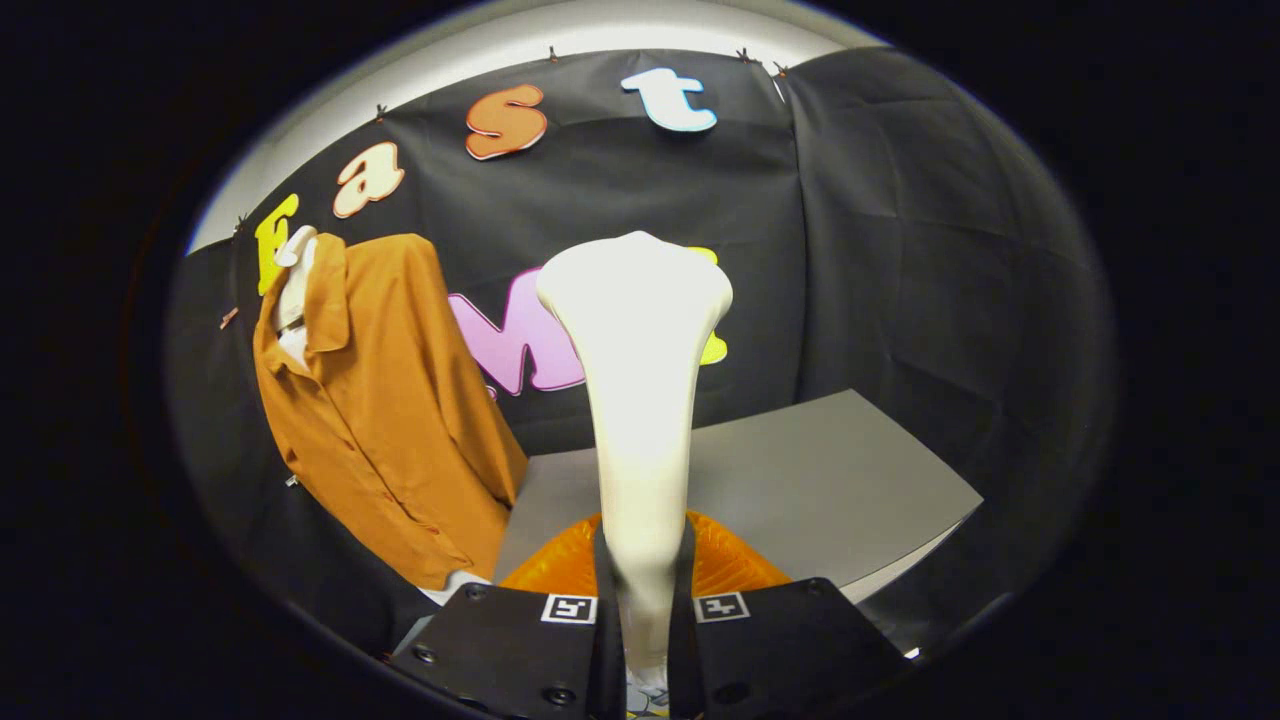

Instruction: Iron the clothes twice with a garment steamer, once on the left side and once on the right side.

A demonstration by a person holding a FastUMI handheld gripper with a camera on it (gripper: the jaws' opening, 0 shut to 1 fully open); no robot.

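A white garment steamer (640, 400) stands upright between my fingers, its wide head flaring at the top. My gripper (645, 590) is shut on the steamer's slim handle, both fingers pressing its sides. An orange-brown shirt (385, 400) hangs on a white mannequin torso (293, 285) off to the left, beyond the fingers and apart from the steamer head. The shirt's collar is open and its hem falls to the table's left edge.
A grey table (800, 480) lies ahead and to the right of the steamer. An orange ribbed object (730, 570) sits on it just beyond my fingers, behind the steamer's handle. Black cloth walls close off the back and right.
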